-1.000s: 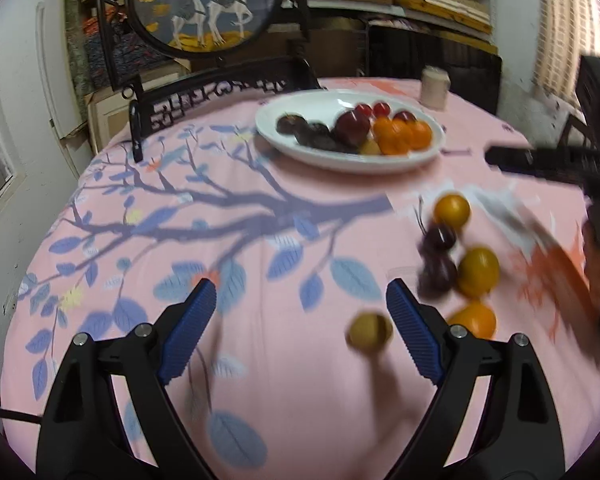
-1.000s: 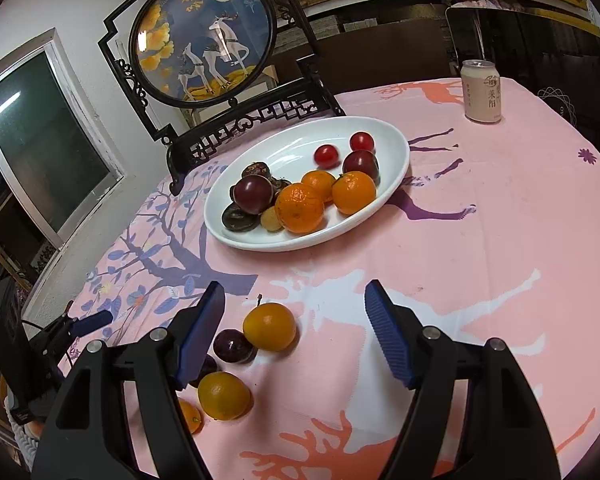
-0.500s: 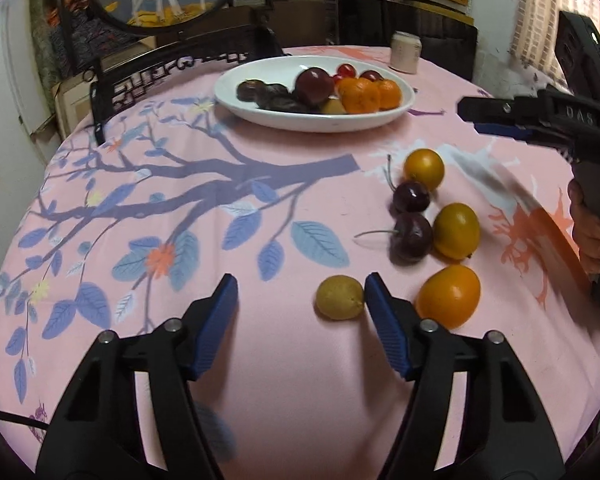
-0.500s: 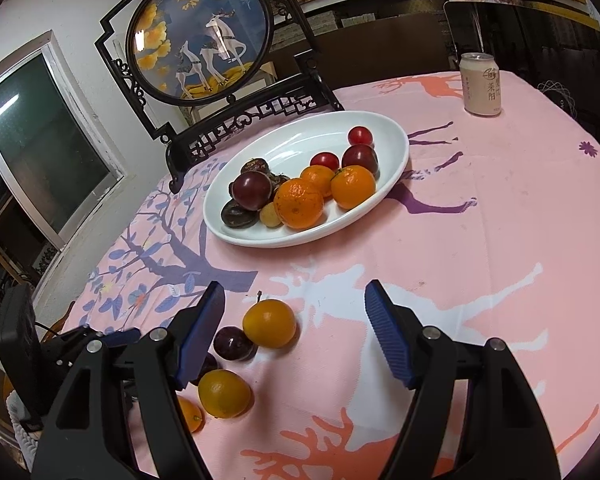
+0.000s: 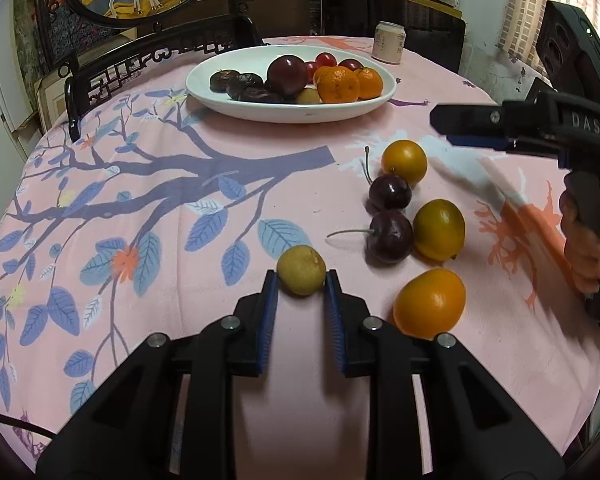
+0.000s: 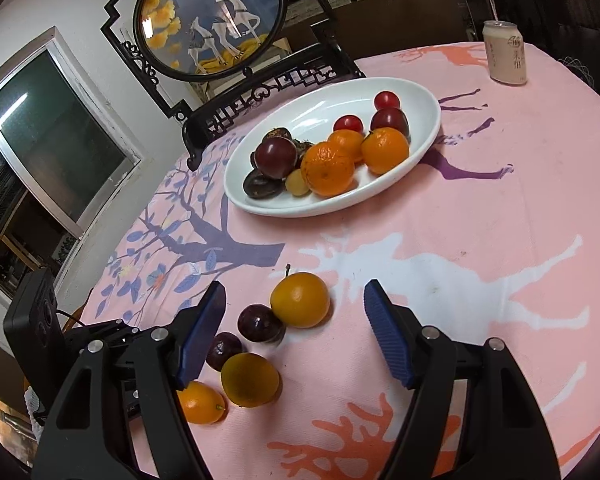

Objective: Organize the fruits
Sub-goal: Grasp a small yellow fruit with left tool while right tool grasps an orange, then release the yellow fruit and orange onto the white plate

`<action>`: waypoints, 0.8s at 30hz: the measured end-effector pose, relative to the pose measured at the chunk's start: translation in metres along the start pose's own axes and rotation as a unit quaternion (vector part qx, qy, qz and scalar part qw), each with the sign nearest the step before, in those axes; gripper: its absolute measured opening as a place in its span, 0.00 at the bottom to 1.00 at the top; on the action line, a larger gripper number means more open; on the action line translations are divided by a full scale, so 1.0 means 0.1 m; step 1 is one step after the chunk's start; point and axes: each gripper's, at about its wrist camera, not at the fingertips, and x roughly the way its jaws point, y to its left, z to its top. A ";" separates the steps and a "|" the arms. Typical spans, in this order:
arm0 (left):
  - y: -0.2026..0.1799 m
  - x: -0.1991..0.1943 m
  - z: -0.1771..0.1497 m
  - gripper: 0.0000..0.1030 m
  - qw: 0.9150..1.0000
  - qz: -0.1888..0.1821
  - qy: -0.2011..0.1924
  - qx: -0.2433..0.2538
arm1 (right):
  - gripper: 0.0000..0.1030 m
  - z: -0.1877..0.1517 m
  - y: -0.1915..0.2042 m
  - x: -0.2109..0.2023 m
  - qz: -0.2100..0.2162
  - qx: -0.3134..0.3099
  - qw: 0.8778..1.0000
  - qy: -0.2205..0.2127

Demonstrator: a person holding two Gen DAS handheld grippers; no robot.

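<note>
My left gripper (image 5: 301, 282) is shut on a small yellow-green fruit (image 5: 301, 269) that rests on the pink tablecloth. To its right lie two dark cherries (image 5: 389, 236), and three orange fruits (image 5: 429, 303). A white oval plate (image 5: 236, 110) at the back holds oranges, a plum, dark fruits and red tomatoes. My right gripper (image 6: 296, 312) is open above the cloth, with an orange fruit (image 6: 300, 299) and a cherry (image 6: 259, 323) between its fingers. The plate also shows in the right wrist view (image 6: 424, 96).
A drink can (image 6: 505, 53) stands at the far right of the round table. A black carved stand with a round deer picture (image 6: 214, 20) stands behind the plate. The right gripper's body (image 5: 540, 128) hangs over the table's right side. A window (image 6: 40, 140) is at the left.
My left gripper moved forward and closed from wide open onto the small yellow-green fruit. The right gripper stayed open and barely moved.
</note>
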 end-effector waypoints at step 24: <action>-0.08 0.08 0.09 0.25 1.000 0.008 -0.004 0.013 | 0.37 -0.06 -0.05 0.26 0.002 0.026 0.999 0.027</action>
